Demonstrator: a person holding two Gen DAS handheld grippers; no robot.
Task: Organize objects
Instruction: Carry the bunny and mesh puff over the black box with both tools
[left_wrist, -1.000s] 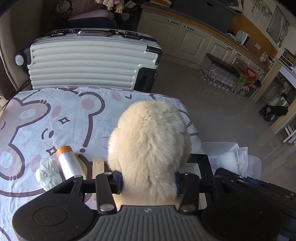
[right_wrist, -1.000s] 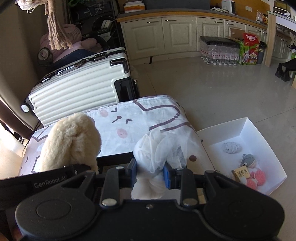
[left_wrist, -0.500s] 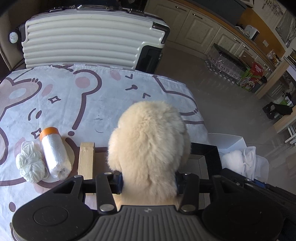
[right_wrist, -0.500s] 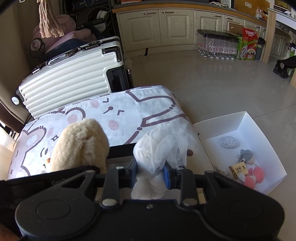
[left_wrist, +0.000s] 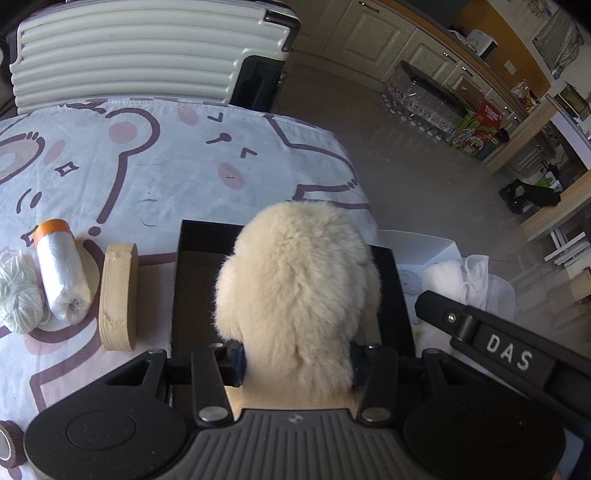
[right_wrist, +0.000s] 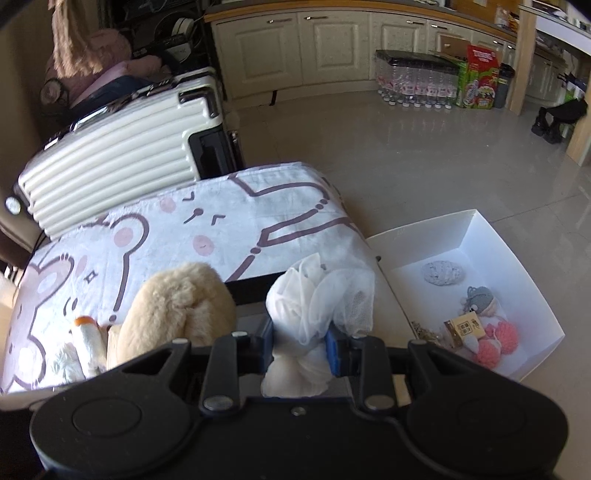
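My left gripper (left_wrist: 295, 363) is shut on a fluffy cream plush (left_wrist: 297, 280) and holds it over a black open box (left_wrist: 201, 240) on the bear-print table cover. The plush also shows in the right wrist view (right_wrist: 177, 314). My right gripper (right_wrist: 300, 345) is shut on a white mesh bath puff (right_wrist: 319, 295), held near the table's right edge beside the black box (right_wrist: 247, 286). A white box (right_wrist: 476, 236) on the floor to the right holds several small toys.
A wooden block (left_wrist: 118, 295), an orange-capped roll of plastic bags (left_wrist: 61, 273) and a white yarn ball (left_wrist: 18, 291) lie left of the black box. A white suitcase (left_wrist: 140, 51) stands behind the table. Kitchen cabinets and bottled water packs line the far wall.
Both grippers have pulled back and risen with their loads. The black box under the plush has come into fuller view, and the table objects have shifted down in the left view.
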